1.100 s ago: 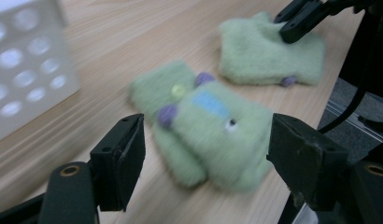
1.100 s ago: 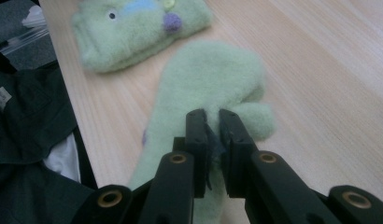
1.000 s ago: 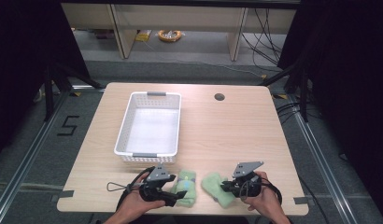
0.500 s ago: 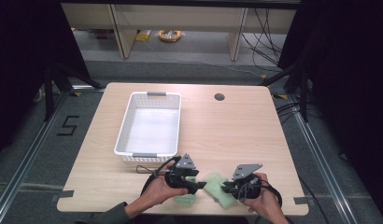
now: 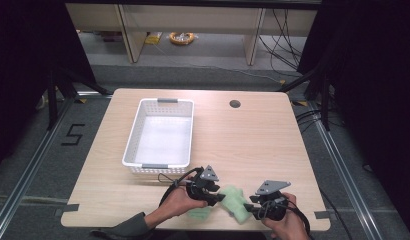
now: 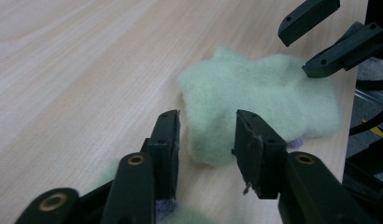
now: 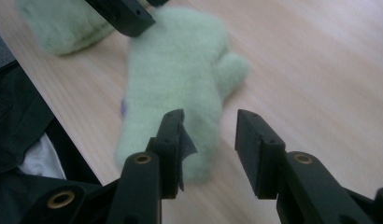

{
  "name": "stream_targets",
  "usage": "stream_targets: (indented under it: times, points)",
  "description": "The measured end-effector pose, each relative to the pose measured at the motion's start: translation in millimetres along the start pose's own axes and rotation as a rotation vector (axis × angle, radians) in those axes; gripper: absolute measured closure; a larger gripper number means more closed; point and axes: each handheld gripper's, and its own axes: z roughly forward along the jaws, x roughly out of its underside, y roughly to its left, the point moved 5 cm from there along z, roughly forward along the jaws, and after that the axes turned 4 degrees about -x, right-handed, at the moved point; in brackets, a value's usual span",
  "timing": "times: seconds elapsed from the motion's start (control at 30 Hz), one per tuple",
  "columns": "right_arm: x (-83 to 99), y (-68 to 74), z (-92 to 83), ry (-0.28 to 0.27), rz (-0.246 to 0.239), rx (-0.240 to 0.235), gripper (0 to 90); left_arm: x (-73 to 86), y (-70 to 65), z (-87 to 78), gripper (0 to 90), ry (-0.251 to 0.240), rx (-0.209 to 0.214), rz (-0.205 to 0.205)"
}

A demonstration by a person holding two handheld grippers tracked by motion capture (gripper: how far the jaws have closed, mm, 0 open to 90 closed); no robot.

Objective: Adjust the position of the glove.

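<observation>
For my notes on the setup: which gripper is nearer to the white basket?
Left. The left gripper sits just beyond the white basket's near right corner; the right gripper is farther right, across the green fleece piece.

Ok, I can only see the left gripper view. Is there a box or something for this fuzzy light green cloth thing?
Observer: Yes. The high view shows a white plastic slotted basket farther up the wooden table, with nothing in it.
Operator: Is the other grabber squeezing the cloth?
Observer: No. The right gripper has just been opening its jaws; one end of the fuzzy light green cloth lies loosely between them.
</observation>
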Motion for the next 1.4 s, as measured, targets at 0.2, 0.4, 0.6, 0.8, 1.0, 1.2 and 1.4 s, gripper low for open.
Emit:
stream_targets:
  times: [0.2,0.4,0.6,0.8,1.0,1.2,1.4]
  points:
    - [7.0,0.6,7.5,-0.027,0.040,-0.035,78.4,0.8,-2.5,0.3,83.8,0.023,0.003,0.045]
    - [2.8,-2.0,1.4,-0.013,-0.007,-0.015,88.6,4.2,-5.0,-3.5,88.0,0.011,0.031,0.026]
    - [-13.7,-8.9,-5.5,-0.036,-0.065,0.026,89.1,6.7,-15.2,-14.6,89.5,-0.028,0.036,0.025]
    - [-29.1,-16.3,-5.3,-0.041,-0.093,0.035,89.2,6.4,-19.9,-18.6,89.5,-0.039,0.037,0.034]
    - [-33.6,-27.4,11.6,0.035,-0.179,0.031,89.1,10.9,-11.9,-12.1,88.0,-0.023,0.027,0.016]
    - [-32.6,-37.7,22.6,0.062,-0.196,0.002,88.1,9.2,-9.5,-18.6,79.9,-0.042,0.029,0.000]
    - [-32.5,-35.2,16.6,0.006,-0.158,0.021,77.3,10.3,5.0,-43.4,60.8,-0.084,-0.015,-0.026]
